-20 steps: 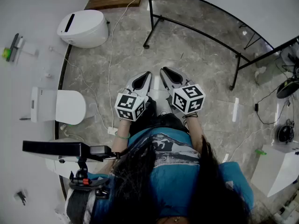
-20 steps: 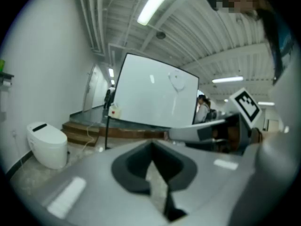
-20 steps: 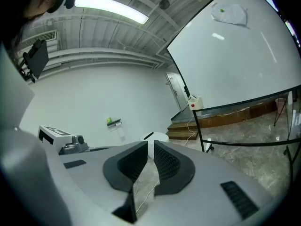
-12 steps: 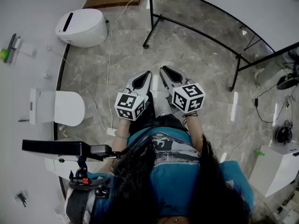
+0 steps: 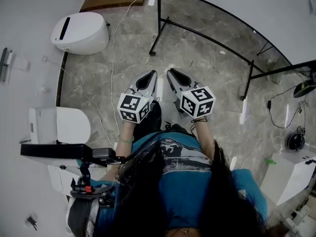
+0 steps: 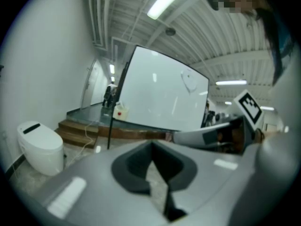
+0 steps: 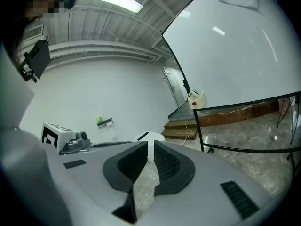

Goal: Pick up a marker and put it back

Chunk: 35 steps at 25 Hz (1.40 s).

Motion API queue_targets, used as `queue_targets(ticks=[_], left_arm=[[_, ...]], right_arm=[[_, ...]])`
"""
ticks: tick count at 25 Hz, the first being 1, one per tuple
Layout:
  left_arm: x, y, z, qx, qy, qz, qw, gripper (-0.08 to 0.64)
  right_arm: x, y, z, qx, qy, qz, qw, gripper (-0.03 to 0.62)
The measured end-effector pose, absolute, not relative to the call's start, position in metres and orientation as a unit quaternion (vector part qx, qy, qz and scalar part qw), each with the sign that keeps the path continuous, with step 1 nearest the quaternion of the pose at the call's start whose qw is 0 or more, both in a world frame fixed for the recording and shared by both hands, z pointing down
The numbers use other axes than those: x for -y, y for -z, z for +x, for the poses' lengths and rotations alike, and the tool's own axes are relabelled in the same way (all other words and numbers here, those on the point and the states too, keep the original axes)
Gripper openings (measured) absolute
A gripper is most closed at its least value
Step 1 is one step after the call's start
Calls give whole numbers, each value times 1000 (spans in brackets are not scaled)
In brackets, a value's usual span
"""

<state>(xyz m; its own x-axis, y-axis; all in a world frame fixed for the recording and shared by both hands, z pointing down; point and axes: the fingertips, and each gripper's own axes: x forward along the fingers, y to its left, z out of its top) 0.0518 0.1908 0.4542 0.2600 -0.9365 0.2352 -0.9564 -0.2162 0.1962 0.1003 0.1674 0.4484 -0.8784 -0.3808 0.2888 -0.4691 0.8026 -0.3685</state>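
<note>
Over the marble floor, left claw and right claw sit side by side; both pressed together.

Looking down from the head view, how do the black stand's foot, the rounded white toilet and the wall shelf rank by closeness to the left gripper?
From the left gripper:
1. Black stand's foot, just ahead of the jaws.
2. Rounded white toilet, ahead and to the left.
3. Wall shelf, at the far left edge.
</note>
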Motion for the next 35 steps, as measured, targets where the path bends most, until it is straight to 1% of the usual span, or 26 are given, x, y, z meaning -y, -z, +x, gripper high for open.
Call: queue_targets(ticks=[6,13,17,24,29,35], left_arm=[[-130,-444,-14,590,-29,794,145,3],[-75,-435,-72,576,-34,805,134,3],[-56,-436,-103,577,-28,804,141,3],[-27,-455,-113,558,-27,813,165,3],[-13,-458,-111,553,-25,816,166,3],[5,-455,-125,564,-27,811,157,3]], right_arm=[[-109,-443,34,940,-216,243,99,46],[-57,-436,-22,937,-216,261,90,46],[-40,-438,-46,934,-216,268,97,46],[-11,-452,-57,925,-225,285,114,46],[8,-456,-56,923,-226,289,115,46],[32,-452,-69,928,-221,282,107,46]])
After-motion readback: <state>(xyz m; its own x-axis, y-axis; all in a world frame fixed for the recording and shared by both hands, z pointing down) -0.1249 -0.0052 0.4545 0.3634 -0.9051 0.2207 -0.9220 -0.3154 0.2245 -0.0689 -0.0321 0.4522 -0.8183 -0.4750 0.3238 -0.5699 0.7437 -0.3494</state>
